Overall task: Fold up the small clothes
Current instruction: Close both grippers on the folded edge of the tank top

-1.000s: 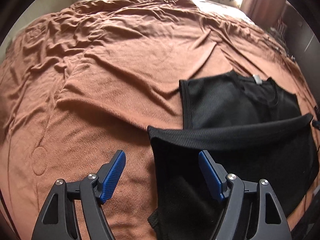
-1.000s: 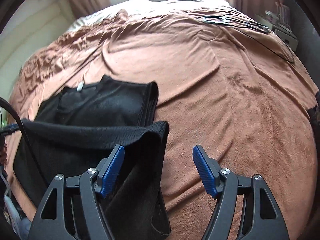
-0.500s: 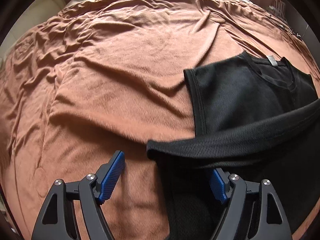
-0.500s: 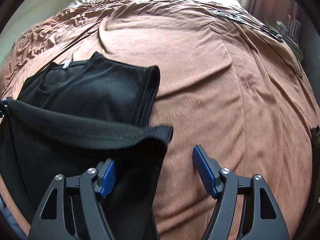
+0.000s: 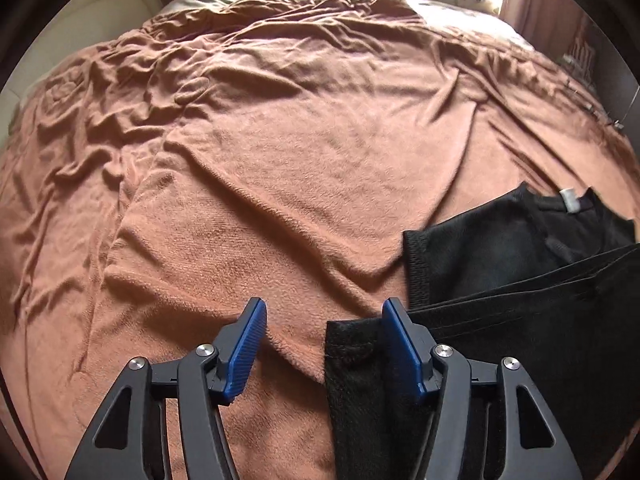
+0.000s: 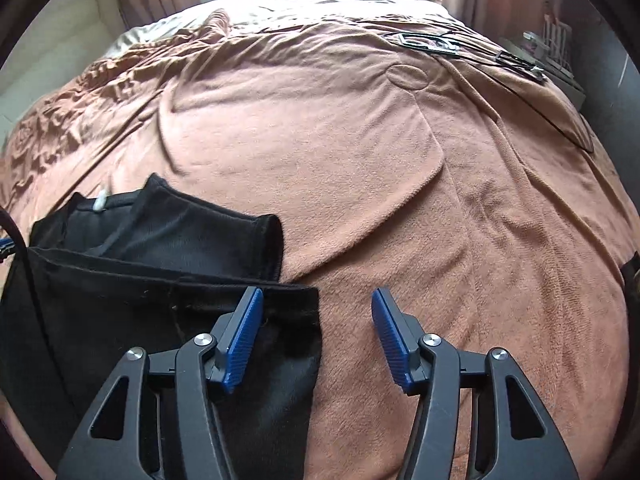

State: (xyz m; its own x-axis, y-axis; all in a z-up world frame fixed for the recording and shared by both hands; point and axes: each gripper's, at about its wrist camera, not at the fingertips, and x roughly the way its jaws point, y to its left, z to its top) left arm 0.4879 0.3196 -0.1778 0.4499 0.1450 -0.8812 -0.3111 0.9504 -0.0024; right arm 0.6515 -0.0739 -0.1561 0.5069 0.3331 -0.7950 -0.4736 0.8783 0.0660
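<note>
A small black top (image 5: 520,300) lies on the brown blanket (image 5: 300,160), its lower part folded up over the upper part, with a white neck label (image 5: 568,200) at the far end. My left gripper (image 5: 322,346) is open, its right finger over the garment's left folded corner, its left finger over blanket. In the right wrist view the same top (image 6: 160,280) lies at the lower left. My right gripper (image 6: 316,338) is open, its left finger over the garment's right corner. Neither holds cloth.
The blanket (image 6: 360,160) is wrinkled at the far left. Flat dark items with cables (image 6: 428,42) lie near the bed's far right edge. Pillows and curtains stand at the head. A shelf (image 6: 556,52) stands to the right.
The folded layer, held lifted a second ago, now lies flat on the garment. Both grippers have lowered and tilted toward the bed, and their jaws stand a little narrower.
</note>
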